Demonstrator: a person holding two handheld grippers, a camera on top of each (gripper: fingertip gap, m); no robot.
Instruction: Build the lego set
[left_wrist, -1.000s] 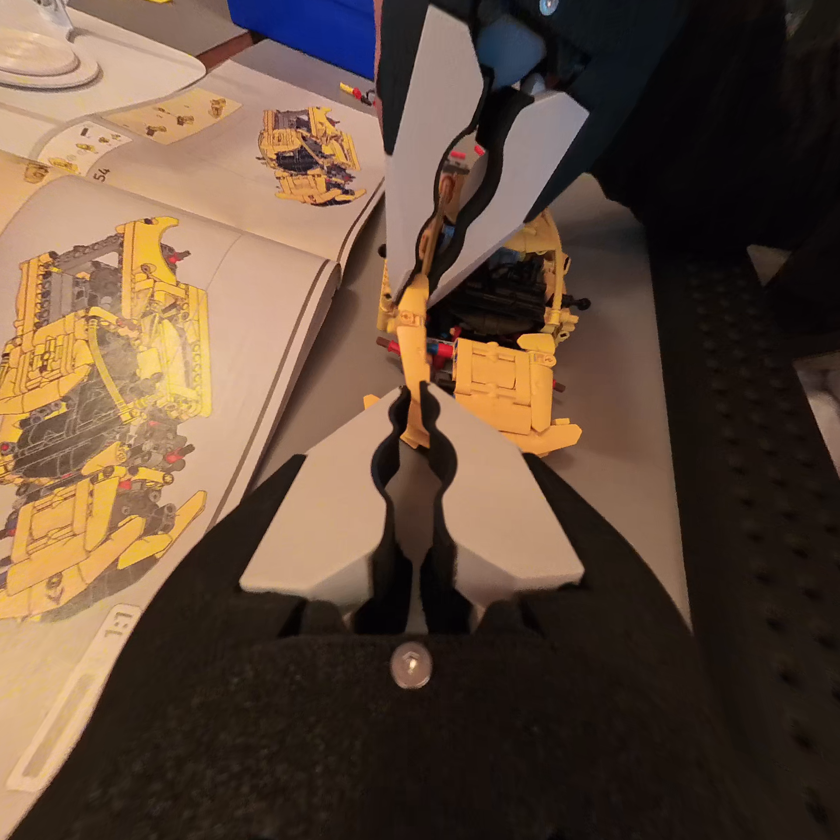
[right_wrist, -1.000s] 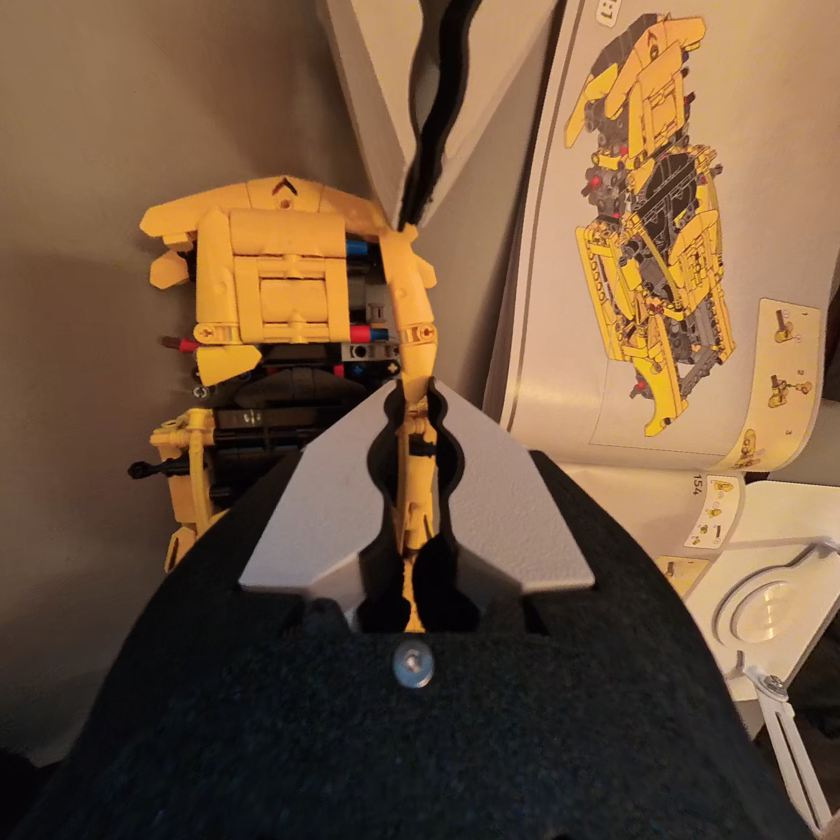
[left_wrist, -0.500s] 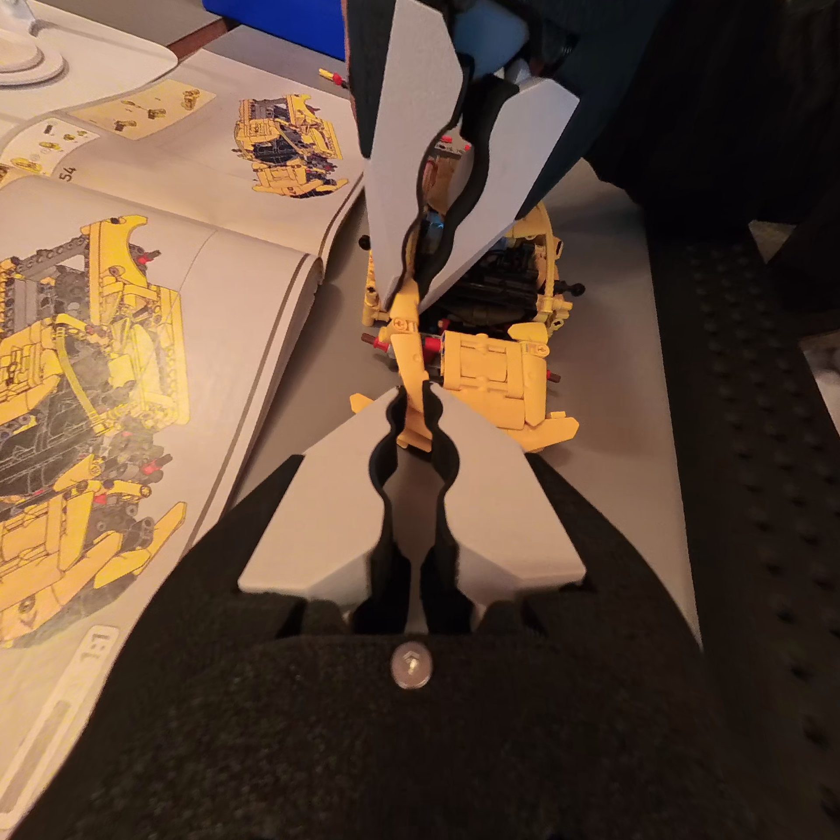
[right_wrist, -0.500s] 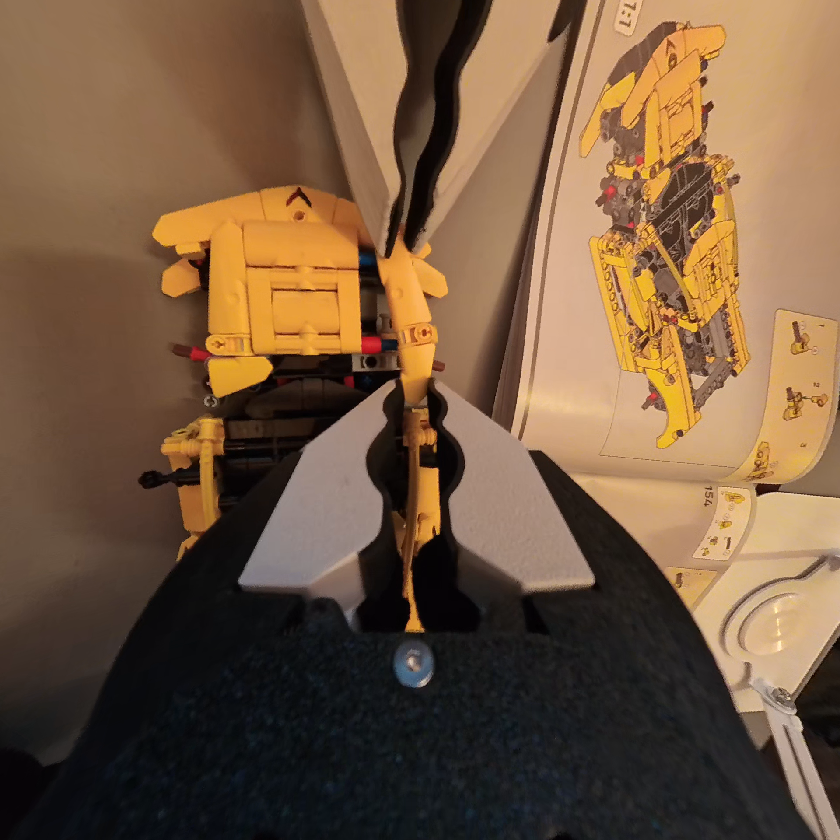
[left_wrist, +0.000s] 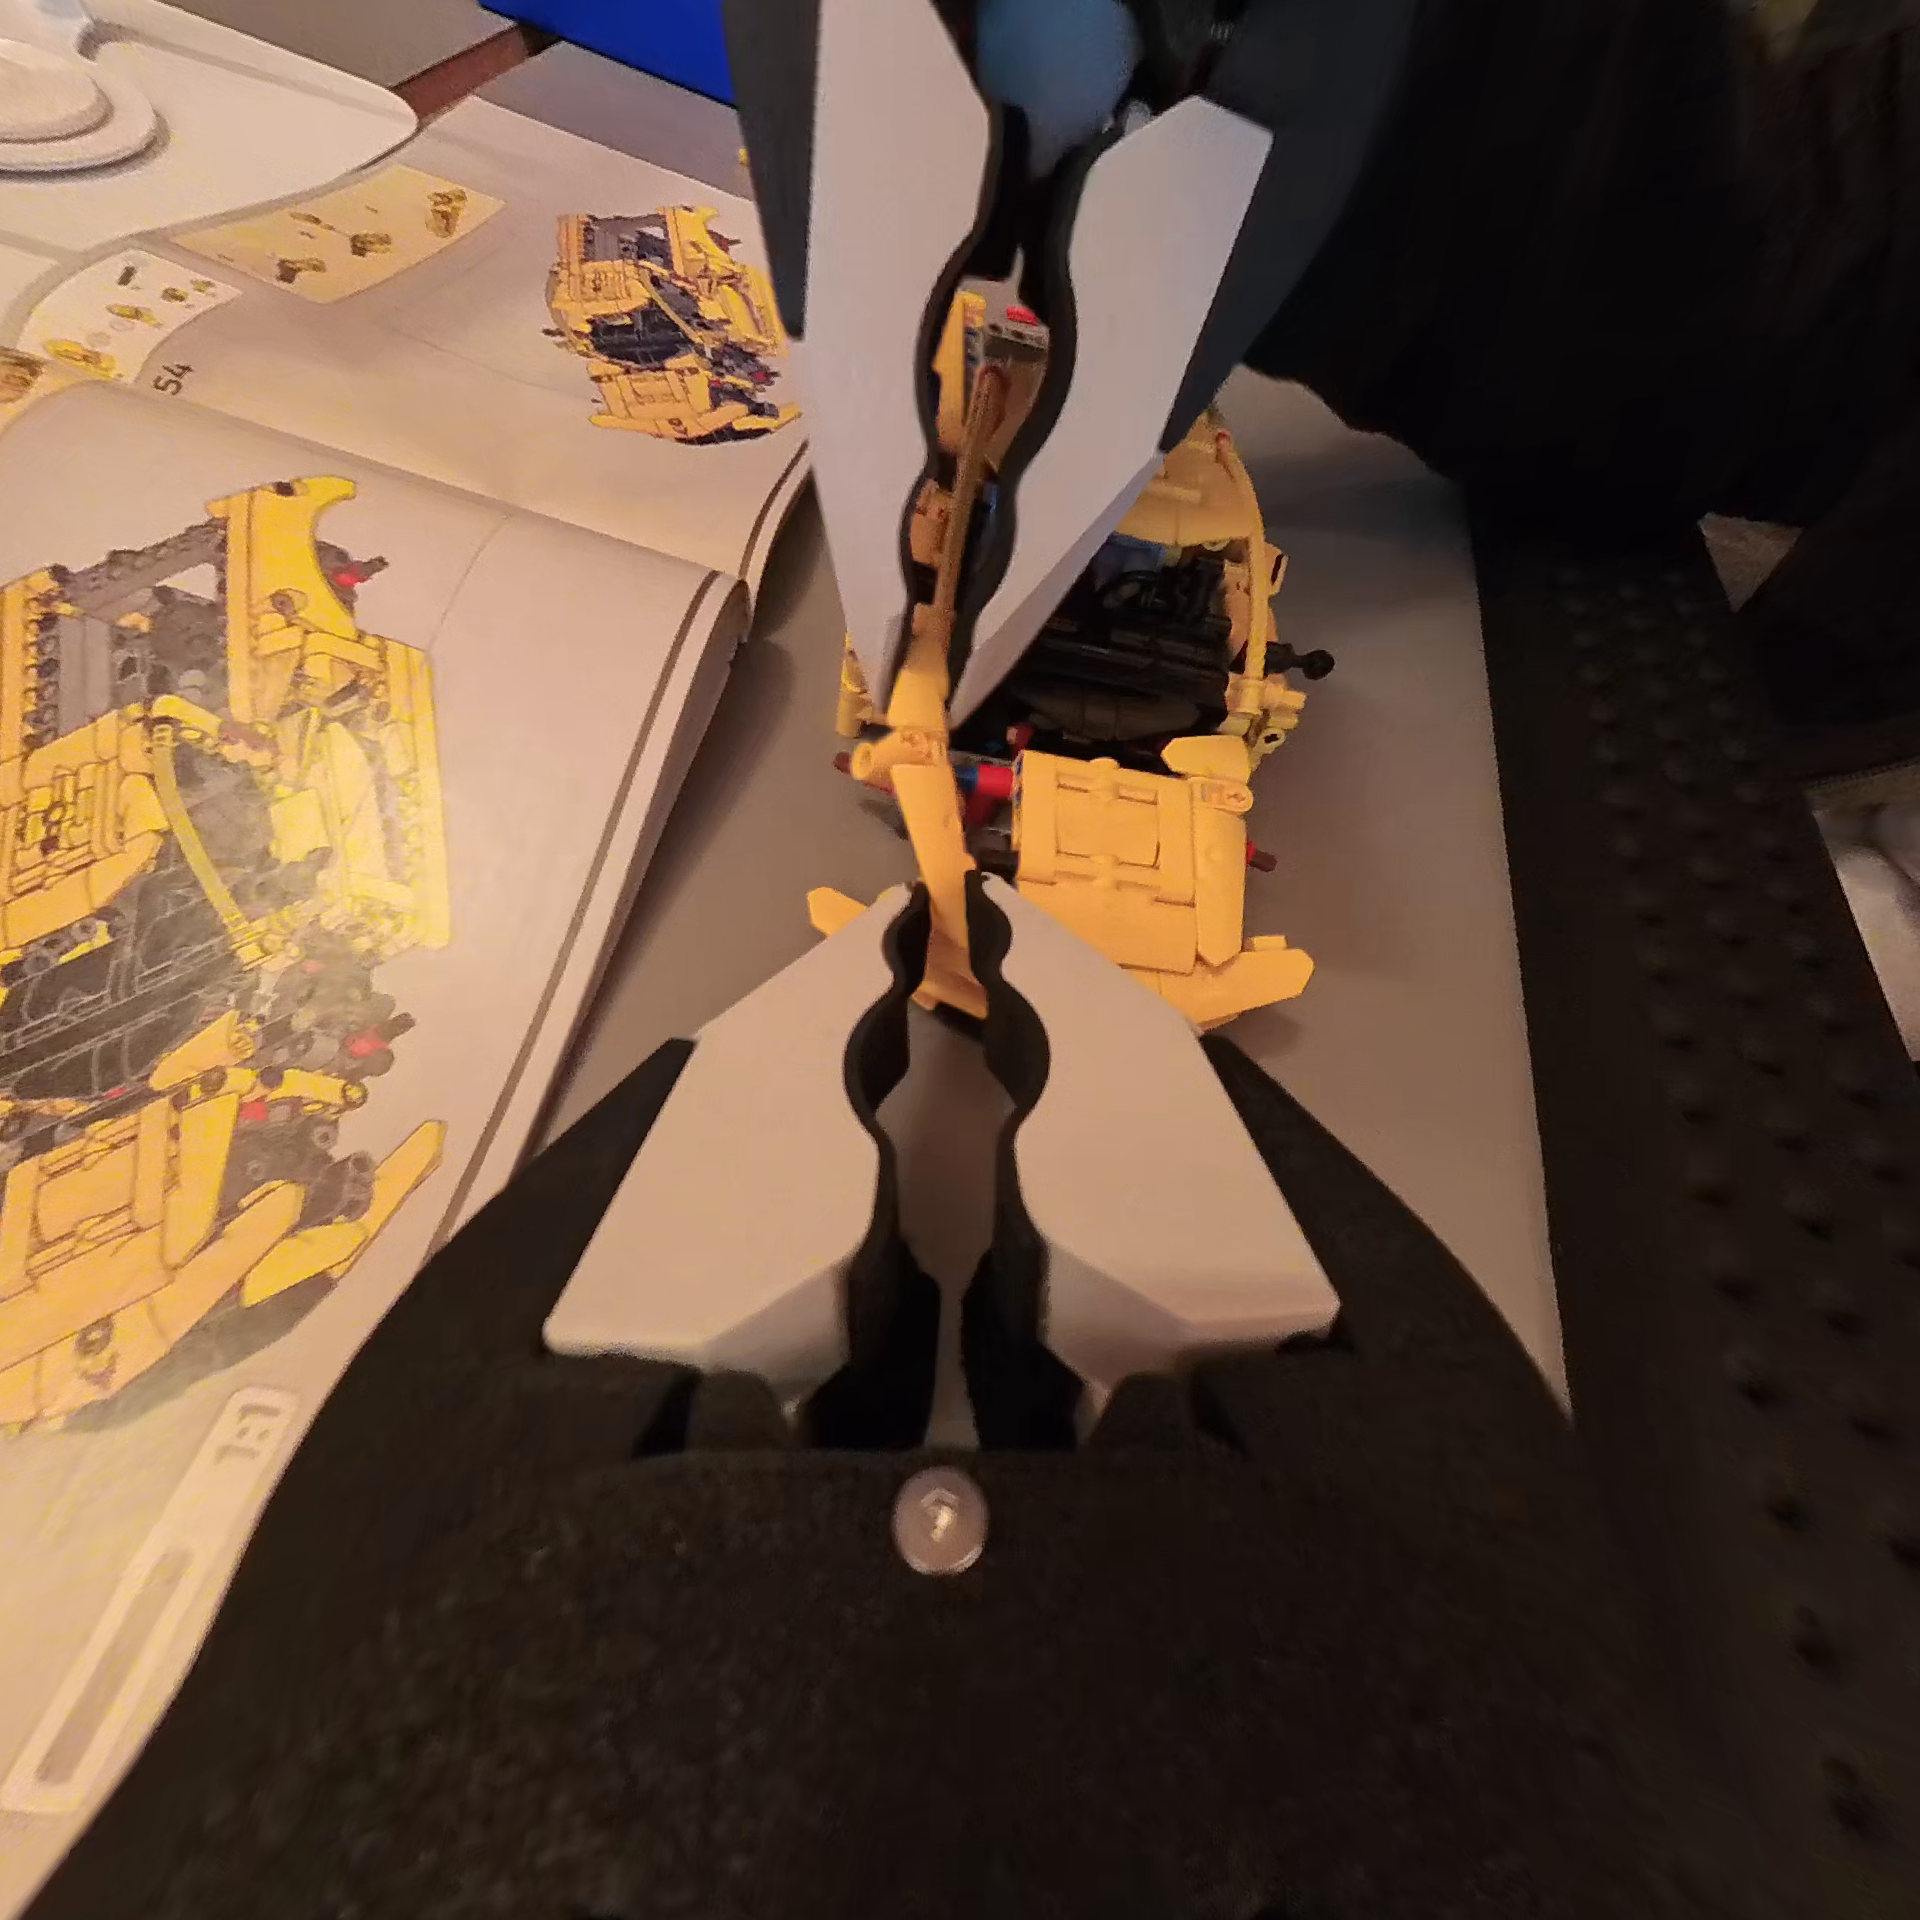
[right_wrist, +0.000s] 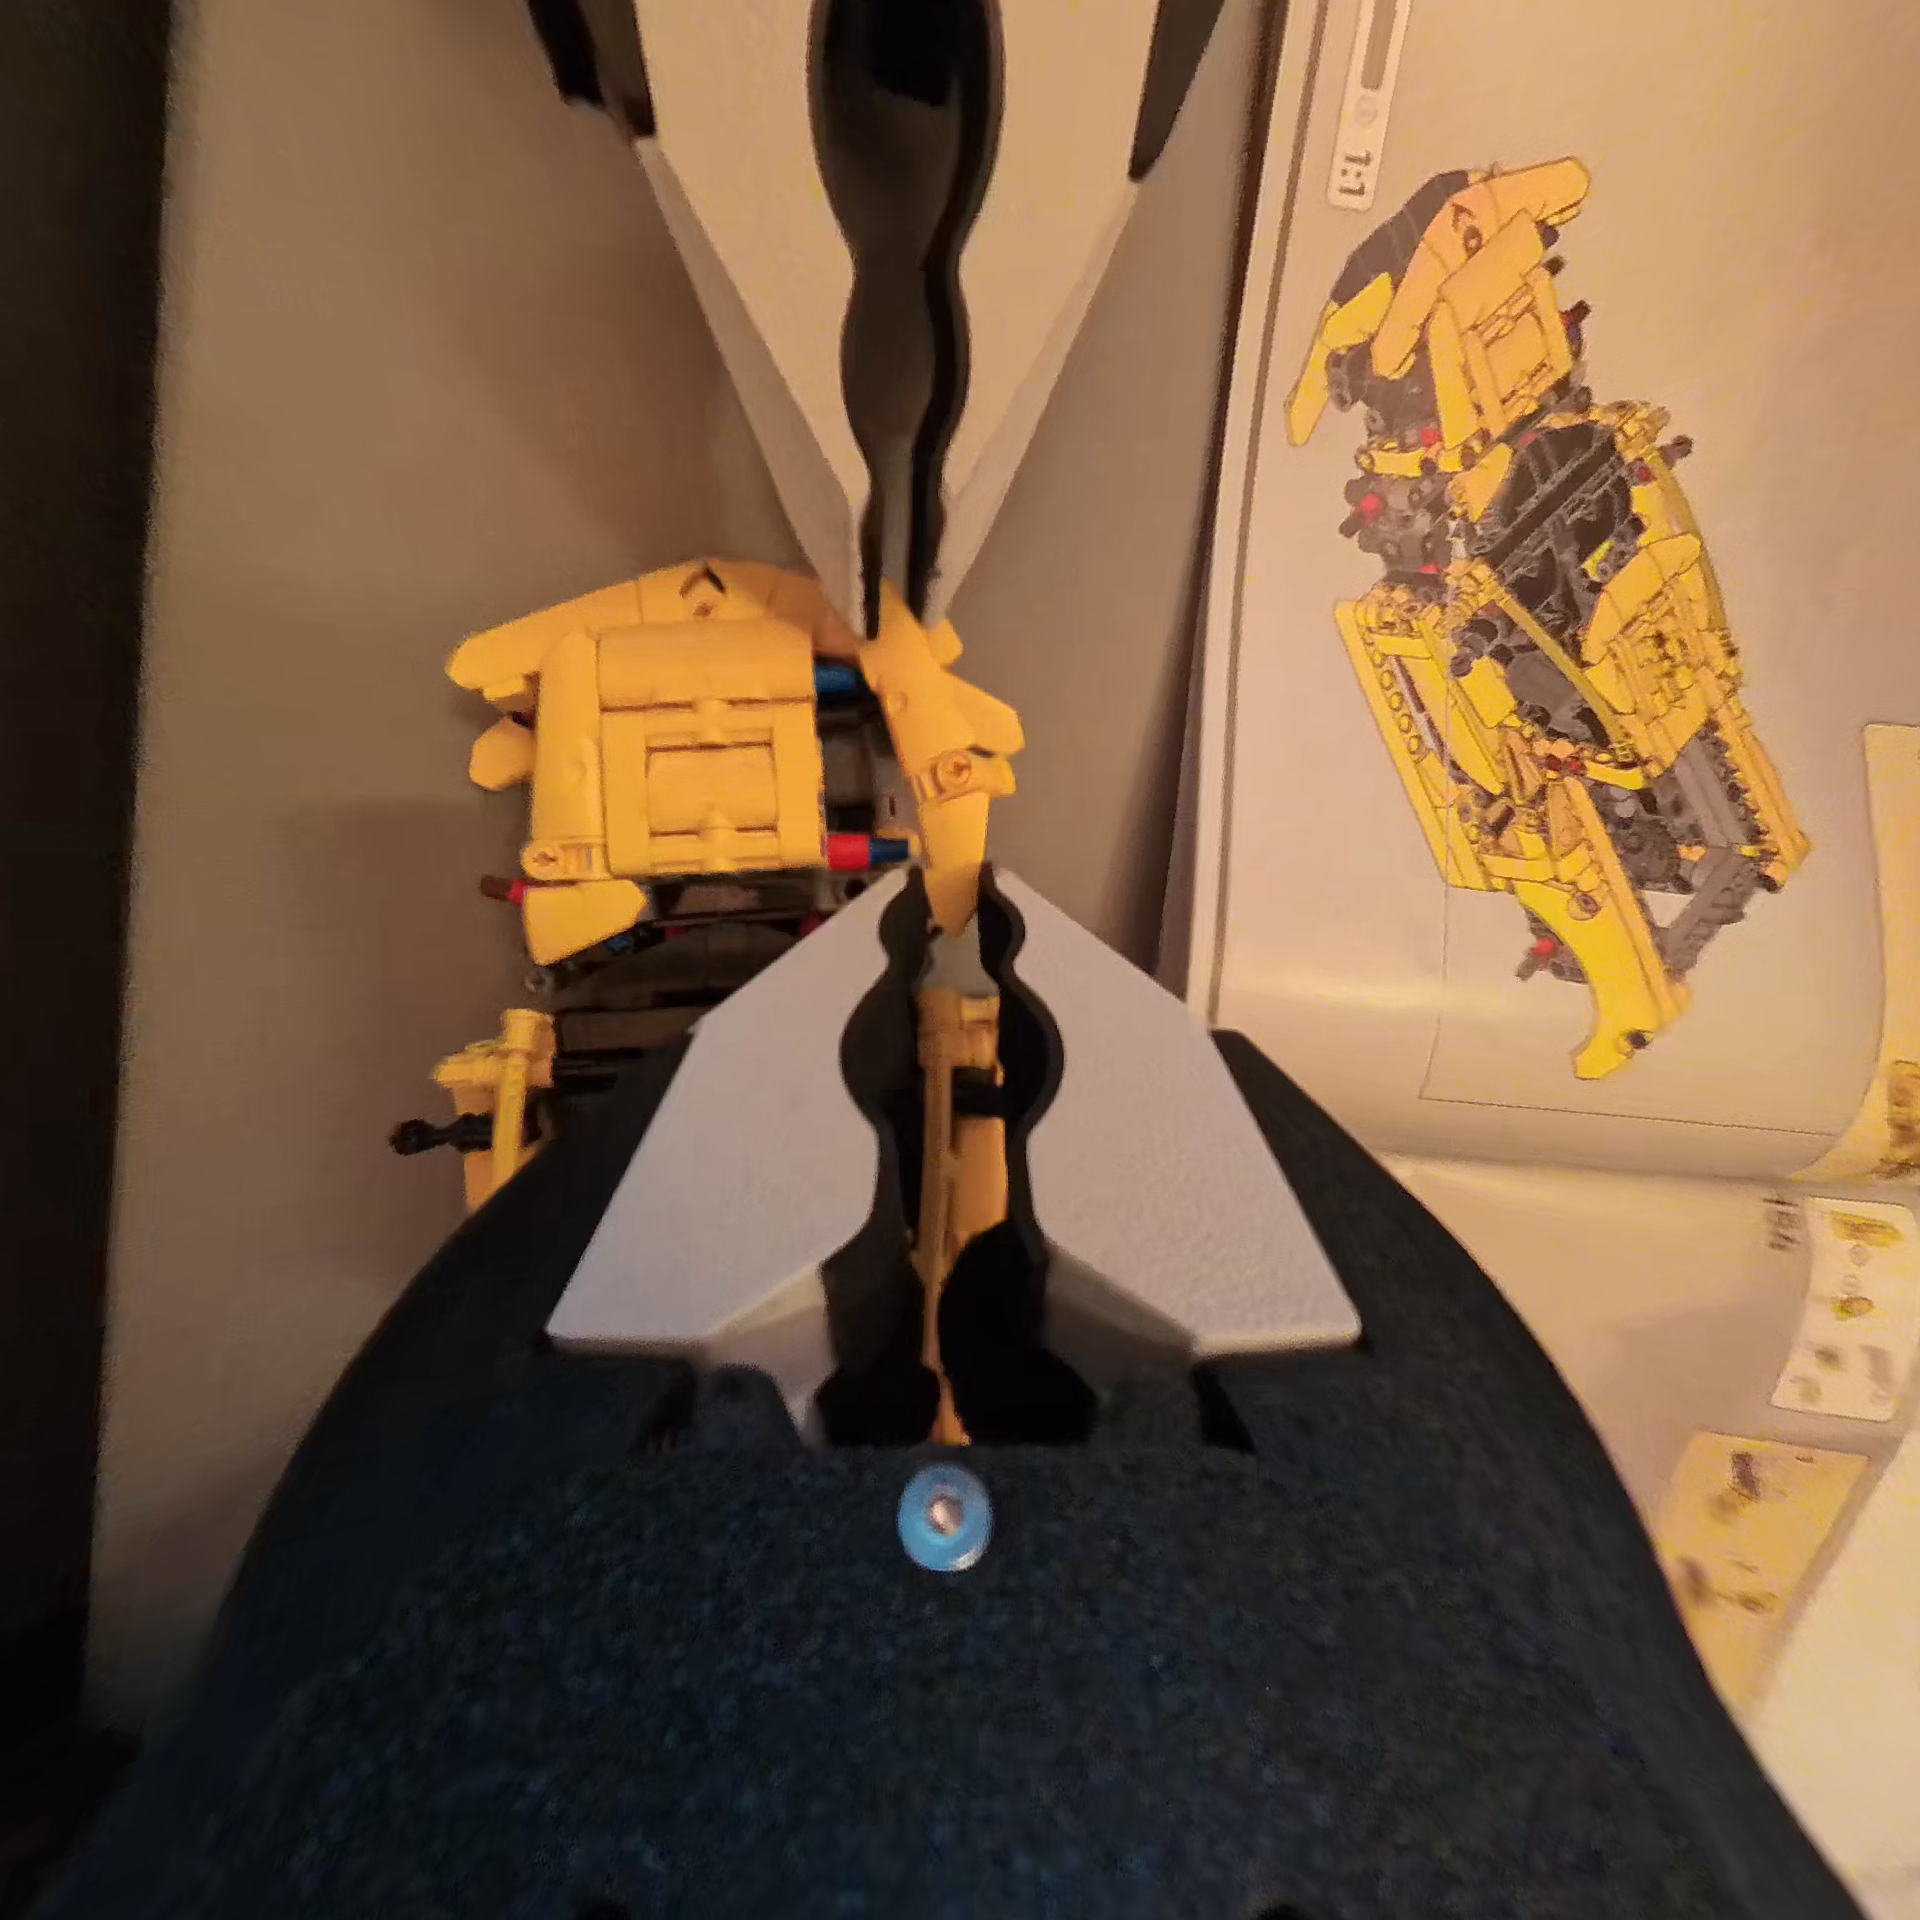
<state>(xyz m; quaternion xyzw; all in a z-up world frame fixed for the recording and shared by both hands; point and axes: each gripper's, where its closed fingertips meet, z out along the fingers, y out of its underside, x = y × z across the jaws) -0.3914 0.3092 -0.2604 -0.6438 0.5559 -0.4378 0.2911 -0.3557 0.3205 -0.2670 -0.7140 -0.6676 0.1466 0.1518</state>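
A half-built yellow and black lego car (left_wrist: 1122, 852) lies on the grey table (left_wrist: 1392, 790). A long yellow side panel (left_wrist: 930, 821) runs along its left side. My left gripper (left_wrist: 940, 894) is shut on the near end of this panel. My right gripper (left_wrist: 920, 675) comes in from the far side, facing mine, and is shut on the other end. In the right wrist view the car (right_wrist: 686, 748) sits left of the panel (right_wrist: 940, 748). There my right gripper (right_wrist: 951, 883) grips the panel's thin rear strip, and the left gripper (right_wrist: 899, 613) pinches its front tip.
An open instruction booklet (left_wrist: 364, 644) lies left of the car, and it also shows in the right wrist view (right_wrist: 1558, 623). A white stand (left_wrist: 62, 114) and a blue box (left_wrist: 623, 42) are at the far left. A black dotted mat (left_wrist: 1714, 1039) borders the table on the right. Tip to tip, the grippers are about 5 cm apart.
Both grippers have kept hold of the side panel. The two grippers have lined up head-on, and the panel's front part now tilts toward the car's nose.
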